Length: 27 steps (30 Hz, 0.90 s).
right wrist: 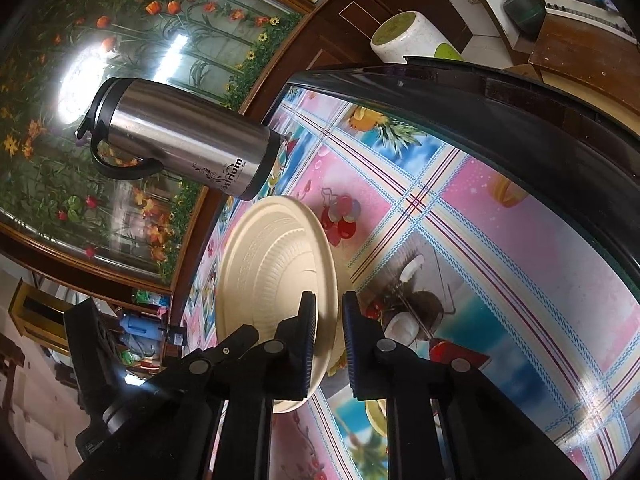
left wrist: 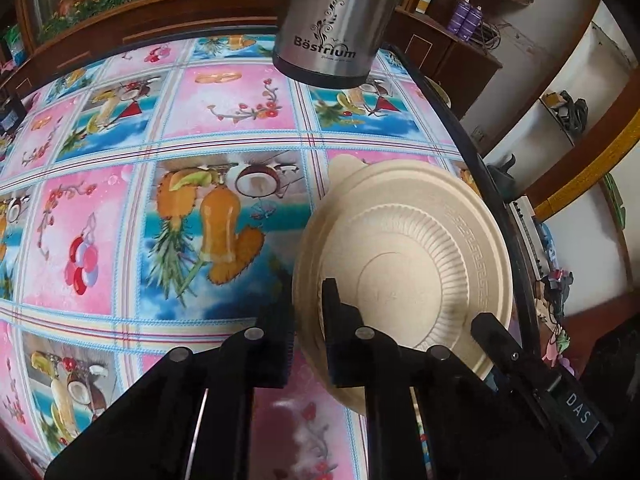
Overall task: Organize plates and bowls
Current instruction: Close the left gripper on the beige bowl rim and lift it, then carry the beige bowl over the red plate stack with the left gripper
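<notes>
Beige plate (left wrist: 404, 276) sitting on tabletop (left wrist: 224, 128) near steel flask (left wrist: 332, 20), by tabletop edge. Left claw (left wrist: 306, 320) pinching plate's near rim. Right claw (right wrist: 330, 340) clamping same plate (right wrist: 276, 272) rim, opposite side.

We see the plate (left wrist: 404, 276) on the counter (left wrist: 160, 240) near its right edge — in the left wrist view the flask (left wrist: 332, 24) stands behind it, farther back on the counter. The left tongs (left wrist: 308, 320) straddle the plate's near left rim. In the right wrist view the right tongs (right wrist: 330, 340) flank the plate's (right wrist: 276, 272) near rim — one finger (right wrist: 306, 344) over it, the other outside.
</notes>
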### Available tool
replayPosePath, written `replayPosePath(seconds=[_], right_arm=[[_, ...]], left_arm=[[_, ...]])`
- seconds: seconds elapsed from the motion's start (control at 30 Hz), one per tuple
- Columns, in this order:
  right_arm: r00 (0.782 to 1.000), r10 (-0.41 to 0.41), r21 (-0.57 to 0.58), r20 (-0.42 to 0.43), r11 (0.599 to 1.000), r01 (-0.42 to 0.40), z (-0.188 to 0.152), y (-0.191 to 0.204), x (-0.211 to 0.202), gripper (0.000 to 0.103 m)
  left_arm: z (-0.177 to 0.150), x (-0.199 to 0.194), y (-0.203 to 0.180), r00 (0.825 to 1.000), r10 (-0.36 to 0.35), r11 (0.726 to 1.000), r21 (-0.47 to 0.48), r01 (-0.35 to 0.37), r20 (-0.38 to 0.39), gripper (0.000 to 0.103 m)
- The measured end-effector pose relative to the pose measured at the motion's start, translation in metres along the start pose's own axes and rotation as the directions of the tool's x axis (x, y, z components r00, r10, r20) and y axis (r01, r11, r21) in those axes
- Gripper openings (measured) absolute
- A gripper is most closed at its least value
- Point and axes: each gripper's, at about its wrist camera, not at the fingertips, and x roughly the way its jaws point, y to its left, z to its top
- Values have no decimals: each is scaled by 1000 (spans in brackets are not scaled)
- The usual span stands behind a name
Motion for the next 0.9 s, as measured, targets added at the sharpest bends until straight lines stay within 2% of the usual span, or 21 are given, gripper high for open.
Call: replayPosePath(seconds=[0.17,0.33,0.47,0.7,0.9], right_arm=[[1000,13,-43,0,999,-13,-9,11,-5,12],[1000,12,-140,11,990,-10,-30,33,-12,11],[999,47,-179,-18,983,-49,-56,45,-14,11],[997,56,-257,-49,964,-67,-107,67,-24,10],[995,65,-324,-81,942,-88,-157,87,-37,10]], left_arm=[[-10,-18,10,999,4,1000,-7,-4,36,10],[-24,-45,31,996,24,999,-27,-21,87,10],[-42,-64,57,993,32,998,-62,-25,111,10],[-87,-95,103,989,56,993,-107,-42,140,10],[-123,-134,138,974,98,989,-130,-72,206,10]])
